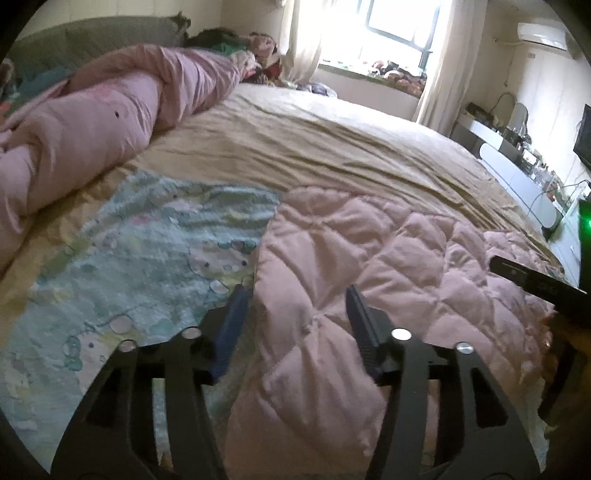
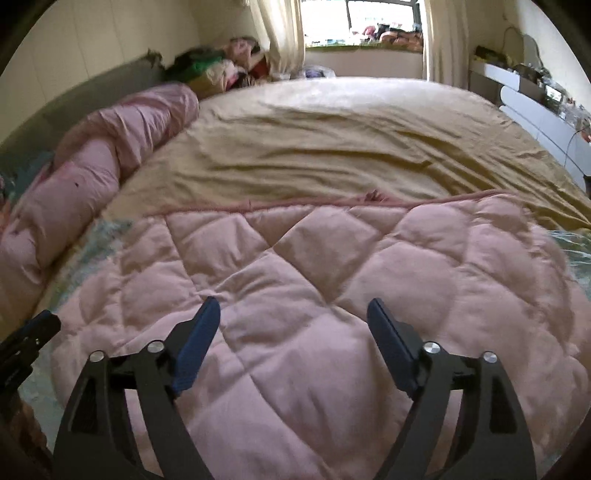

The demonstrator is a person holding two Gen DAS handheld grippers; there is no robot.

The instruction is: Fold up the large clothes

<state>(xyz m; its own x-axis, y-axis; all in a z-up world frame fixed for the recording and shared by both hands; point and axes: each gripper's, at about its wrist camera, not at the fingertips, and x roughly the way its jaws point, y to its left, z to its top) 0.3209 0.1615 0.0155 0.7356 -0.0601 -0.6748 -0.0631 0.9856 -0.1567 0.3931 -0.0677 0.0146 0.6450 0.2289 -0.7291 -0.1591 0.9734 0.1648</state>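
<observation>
Left wrist view: the left gripper (image 1: 295, 295) hangs over the left edge of the pink quilt (image 1: 369, 266), jaws parted, nothing clamped; the quilt lies on a patterned blanket (image 1: 147, 251) on the bed (image 1: 314, 147). Right wrist view: the right gripper (image 2: 293, 310), jaws wide apart and empty, hovers above the quilt's middle (image 2: 314, 258).

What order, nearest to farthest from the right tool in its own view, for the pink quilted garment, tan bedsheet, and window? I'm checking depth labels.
1. Pink quilted garment: directly under and between the open fingers of the right tool.
2. Tan bedsheet: beyond the garment's far edge, mid-bed.
3. Window: at the far wall, top centre.
</observation>
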